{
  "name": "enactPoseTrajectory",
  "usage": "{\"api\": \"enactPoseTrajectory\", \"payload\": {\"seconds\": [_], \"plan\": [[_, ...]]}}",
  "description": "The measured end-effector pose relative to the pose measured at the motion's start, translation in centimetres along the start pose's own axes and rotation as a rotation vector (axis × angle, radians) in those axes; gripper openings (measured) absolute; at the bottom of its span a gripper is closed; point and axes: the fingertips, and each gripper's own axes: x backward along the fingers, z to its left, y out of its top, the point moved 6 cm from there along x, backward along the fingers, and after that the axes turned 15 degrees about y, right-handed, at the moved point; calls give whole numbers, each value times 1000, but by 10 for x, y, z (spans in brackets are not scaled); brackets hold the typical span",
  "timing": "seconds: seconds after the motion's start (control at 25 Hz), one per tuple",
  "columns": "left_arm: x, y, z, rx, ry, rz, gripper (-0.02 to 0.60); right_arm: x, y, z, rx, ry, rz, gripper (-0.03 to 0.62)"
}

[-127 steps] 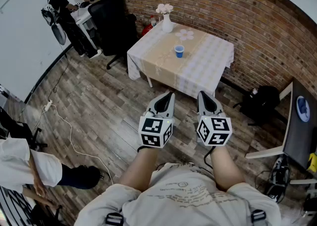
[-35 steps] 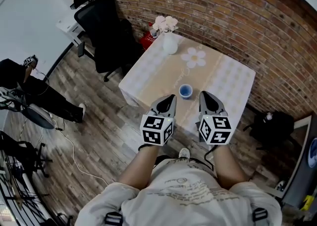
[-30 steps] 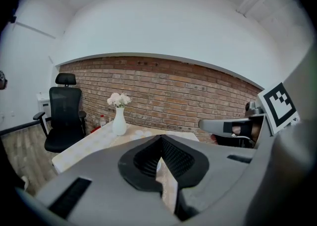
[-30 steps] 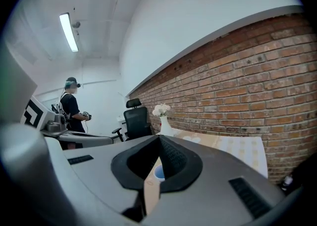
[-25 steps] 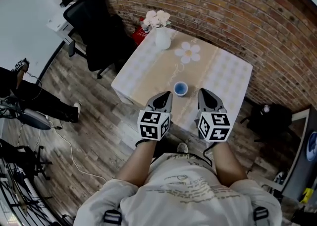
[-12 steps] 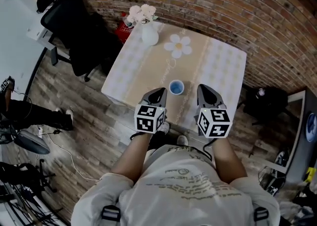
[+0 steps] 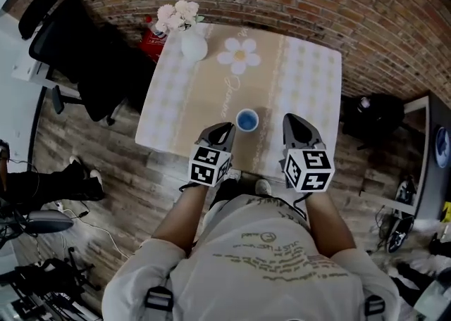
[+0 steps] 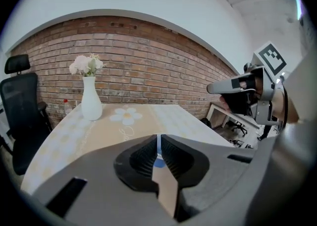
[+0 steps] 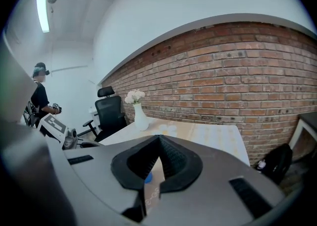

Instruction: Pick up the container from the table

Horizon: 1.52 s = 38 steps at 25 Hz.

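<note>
Head view: the small blue container point(image 7: 246, 120) stands on the desk point(image 7: 310, 80) at centre frame, near its lower edge, between the left tongs point(image 7: 223, 129) and right tongs point(image 7: 296, 121), touching neither. It seems a light, thin open cup, easy to crush or tip; I would pinch its wall gently near the rim. Left gripper view: the left tongs are closed together, empty. Right gripper view: the right tongs also meet at the tips, holding nothing.
</note>
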Motion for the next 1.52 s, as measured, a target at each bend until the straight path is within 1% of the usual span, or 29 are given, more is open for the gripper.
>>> {"api": "enactPoseTrajectory", "payload": {"seconds": [0.08, 0.16, 0.24, 0.32, 0.4, 0.56, 0.6, 0.84, 1.0, 1.16, 1.32, 1.52], "plan": [[-5, -3, 2, -13, -30, -18, 24, 0, -1, -2, -5, -23, 6, 2], [-9, -7, 1, -33, -74, -31, 66, 2, -4, -4, -10, -50, 15, 2], [-13, -10, -1, -69, -112, -43, 122, 1, -6, -5, -15, -71, 26, 2], [-19, -19, 1, -106, -139, -35, 199, 0, -8, -6, -17, -86, 34, 2], [-25, -29, 3, -121, -159, -18, 248, -1, -10, -6, -20, -100, 43, 2], [-35, -37, 5, -139, -175, -24, 318, -2, -13, -6, -27, -129, 58, 2], [-39, -39, 5, -142, -182, -23, 328, -2, -15, -6, -28, -137, 61, 2], [-53, -56, -2, -214, -225, 13, 338, 2, -25, -6, -50, -182, 74, 2], [-65, -64, -7, -216, -238, 20, 338, 10, -31, -8, -62, -221, 82, 2], [-76, -68, -14, -234, -263, 19, 337, 19, -39, -10, -79, -267, 96, 2], [-93, -76, -16, -230, -267, 2, 337, 27, -42, -12, -93, -316, 95, 2], [-106, -78, -24, -246, -307, 14, 337, 35, -44, -20, -111, -368, 92, 2]]}}
